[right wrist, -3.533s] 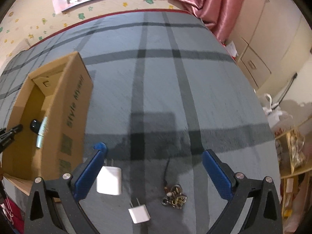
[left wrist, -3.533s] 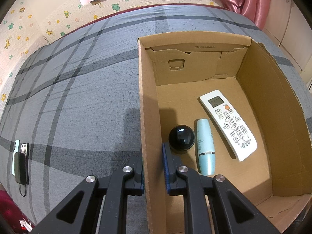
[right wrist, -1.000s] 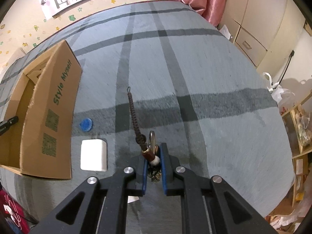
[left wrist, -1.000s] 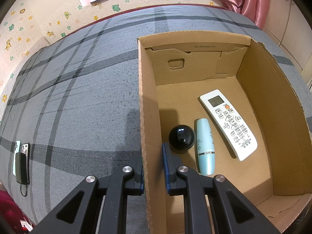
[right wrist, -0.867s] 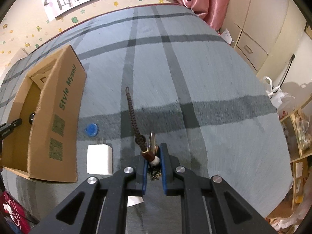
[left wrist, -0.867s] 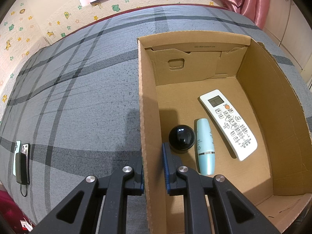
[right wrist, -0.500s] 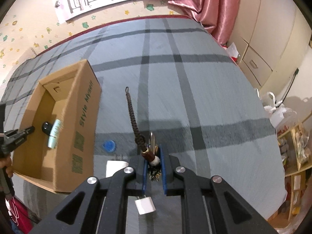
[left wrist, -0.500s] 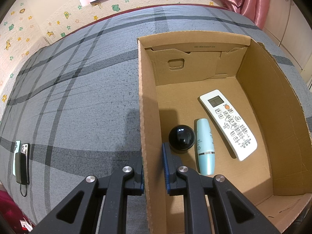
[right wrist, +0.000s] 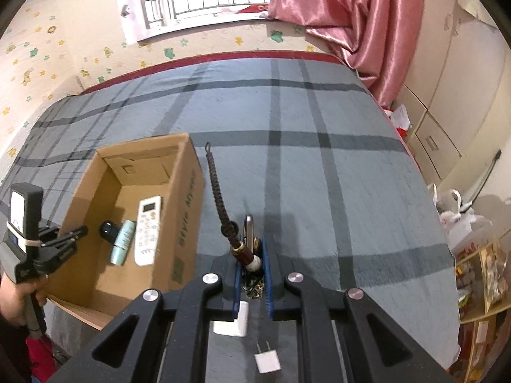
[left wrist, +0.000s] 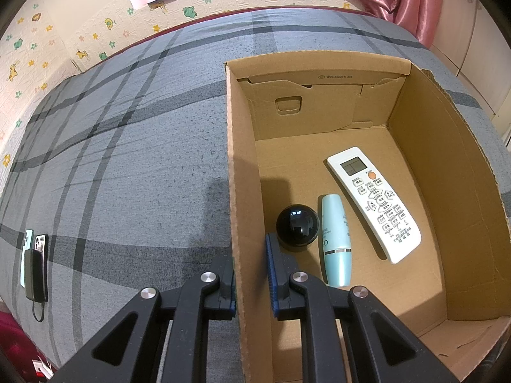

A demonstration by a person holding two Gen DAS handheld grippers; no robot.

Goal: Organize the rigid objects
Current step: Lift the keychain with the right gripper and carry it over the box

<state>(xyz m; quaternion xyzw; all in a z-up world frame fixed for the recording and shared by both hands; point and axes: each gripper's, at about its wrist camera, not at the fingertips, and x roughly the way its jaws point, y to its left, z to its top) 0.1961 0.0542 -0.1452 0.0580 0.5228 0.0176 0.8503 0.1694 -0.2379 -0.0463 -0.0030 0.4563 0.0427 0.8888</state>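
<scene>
My left gripper [left wrist: 250, 274] is shut on the left wall of the open cardboard box [left wrist: 242, 172], one finger outside and one inside. In the box lie a black ball [left wrist: 297, 226], a teal tube [left wrist: 334, 239] and a white remote control [left wrist: 373, 202]. My right gripper [right wrist: 252, 274] is shut on a key bunch [right wrist: 250, 255] with a brown braided cord [right wrist: 218, 191], held high above the bed to the right of the box [right wrist: 188, 198]. The left gripper also shows in the right wrist view [right wrist: 68, 239].
The grey plaid bed cover [left wrist: 127, 159] carries everything. Two white chargers [right wrist: 231, 320] [right wrist: 267, 361] lie on it below my right gripper. Phones with a black power bank [left wrist: 33, 263] lie at the bed's left edge. A pink curtain [right wrist: 338, 22] and cabinets [right wrist: 447, 121] stand to the right.
My right gripper, open over the chargers and keys at first, shut on the key bunch and has lifted it, rising and swinging toward the box. The left gripper has not moved.
</scene>
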